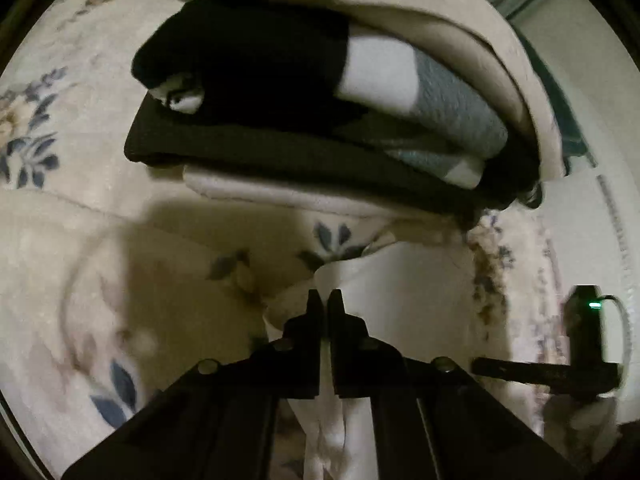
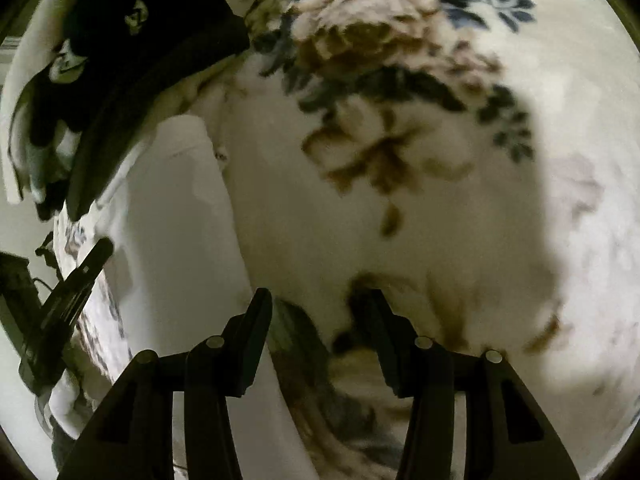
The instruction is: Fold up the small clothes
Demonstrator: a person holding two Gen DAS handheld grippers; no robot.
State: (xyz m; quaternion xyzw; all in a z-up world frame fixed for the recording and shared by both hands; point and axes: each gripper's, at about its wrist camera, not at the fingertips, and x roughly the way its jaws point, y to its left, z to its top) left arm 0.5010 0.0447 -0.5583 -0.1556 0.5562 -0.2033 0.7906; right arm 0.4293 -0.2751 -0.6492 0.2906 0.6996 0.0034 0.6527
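Note:
A small white garment [image 1: 404, 292] lies on the floral blanket [image 1: 80, 240]. My left gripper [image 1: 325, 300] is shut on an edge of the white garment, which runs back between its fingers. In the right wrist view the same white garment [image 2: 176, 216] stretches along the left. My right gripper [image 2: 316, 300] is open, its fingers wide apart just above the blanket [image 2: 400, 220], with the garment's edge beside its left finger [image 2: 256, 320]. The left gripper shows in the right wrist view [image 2: 80, 280] at the left edge.
A stack of folded clothes [image 1: 300, 120], black, dark brown, grey and white, sits ahead of the left gripper and shows at the right wrist view's top left [image 2: 132, 60]. The right gripper's body with a green light [image 1: 588, 332] is at the left view's right.

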